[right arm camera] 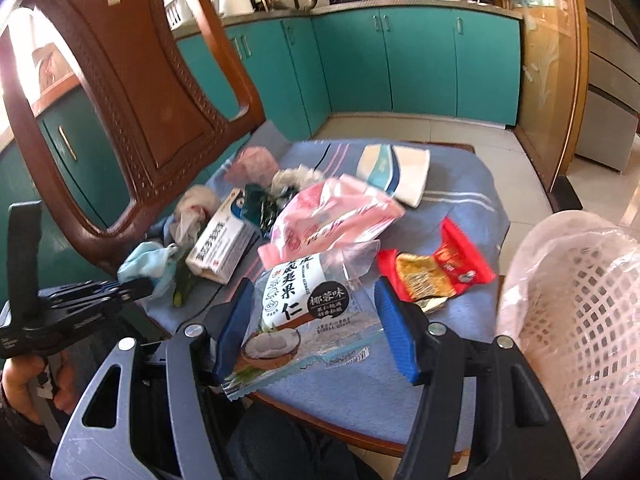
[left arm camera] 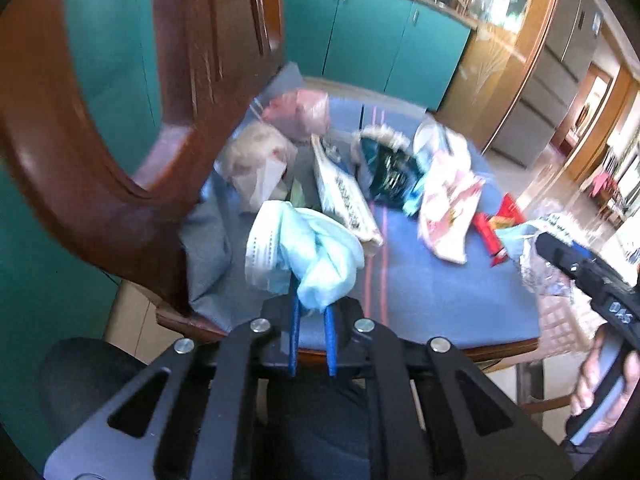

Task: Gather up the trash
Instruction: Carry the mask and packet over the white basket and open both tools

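My left gripper (left arm camera: 313, 308) is shut on a crumpled light blue face mask (left arm camera: 308, 248), held just above the blue cloth (left arm camera: 420, 296) on the chair seat; it also shows in the right wrist view (right arm camera: 144, 264). My right gripper (right arm camera: 316, 312) is open, its blue pads (right arm camera: 394, 328) either side of a clear snack bag with white label (right arm camera: 304, 308) lying at the seat's front edge. Other trash lies on the cloth: a pink pouch (right arm camera: 332, 216), a red wrapper (right arm camera: 436, 268), a medicine box (right arm camera: 222, 240), a dark teal wrapper (left arm camera: 388, 168).
A white mesh bin lined with plastic (right arm camera: 576, 312) stands at the right of the seat. The carved wooden chair back (right arm camera: 132, 96) rises at the left. Crumpled tissues (left arm camera: 256, 160) and a pink bag (left arm camera: 300, 112) lie at the back. Teal cabinets (right arm camera: 400, 60) stand behind.
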`<state>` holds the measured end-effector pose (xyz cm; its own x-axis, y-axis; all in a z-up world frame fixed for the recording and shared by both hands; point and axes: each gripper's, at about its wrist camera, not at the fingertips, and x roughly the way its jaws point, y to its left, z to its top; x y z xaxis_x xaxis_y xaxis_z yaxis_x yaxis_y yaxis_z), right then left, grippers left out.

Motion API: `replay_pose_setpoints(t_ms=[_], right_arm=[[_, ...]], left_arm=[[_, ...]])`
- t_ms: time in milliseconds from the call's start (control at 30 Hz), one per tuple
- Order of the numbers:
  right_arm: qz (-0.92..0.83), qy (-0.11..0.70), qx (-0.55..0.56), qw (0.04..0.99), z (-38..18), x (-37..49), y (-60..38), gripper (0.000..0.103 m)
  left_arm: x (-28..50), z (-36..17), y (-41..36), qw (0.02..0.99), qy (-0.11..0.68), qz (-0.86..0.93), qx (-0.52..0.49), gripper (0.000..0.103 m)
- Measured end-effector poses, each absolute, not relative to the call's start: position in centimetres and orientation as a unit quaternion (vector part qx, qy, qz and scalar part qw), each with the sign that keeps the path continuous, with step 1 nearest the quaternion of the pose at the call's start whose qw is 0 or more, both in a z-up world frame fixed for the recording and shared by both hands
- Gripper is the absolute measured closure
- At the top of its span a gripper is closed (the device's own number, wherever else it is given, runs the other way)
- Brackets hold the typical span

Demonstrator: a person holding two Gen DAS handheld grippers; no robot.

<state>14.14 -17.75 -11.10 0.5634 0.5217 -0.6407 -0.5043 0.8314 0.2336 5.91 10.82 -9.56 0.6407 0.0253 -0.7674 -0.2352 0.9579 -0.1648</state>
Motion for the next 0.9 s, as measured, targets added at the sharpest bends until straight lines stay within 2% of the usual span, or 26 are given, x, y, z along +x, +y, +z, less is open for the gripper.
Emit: replay_pose_setpoints(t_ms=[200,367,600,900], right_arm=[[0.248,0.331,0.035,0.91,-9.2,13.9,-22.3,0.042],[0.181,0.313,0.046,0.931,-8.2,13.5,-27.7,0.042],[0.087,0.314,0.064,0.943,-8.8,12.0,-35.4,0.042],[0.025,0.324,0.084,0.942,-10.1,10.9,-41.0,0.042]], left_arm=[[5.9,-5.6,7.9,0.921,0.371,0.029,-0.118,0.091],[8.9,-4.8,2.5,0.922,0.373,-0.042,-0.098,0.091],[13.6,-5.0,-7.6,0.912,0.375,-0.157,-0.06,0.091],[17.4,-6.9,-16.6,0.884,0.4,-0.237,-0.036,0.091]])
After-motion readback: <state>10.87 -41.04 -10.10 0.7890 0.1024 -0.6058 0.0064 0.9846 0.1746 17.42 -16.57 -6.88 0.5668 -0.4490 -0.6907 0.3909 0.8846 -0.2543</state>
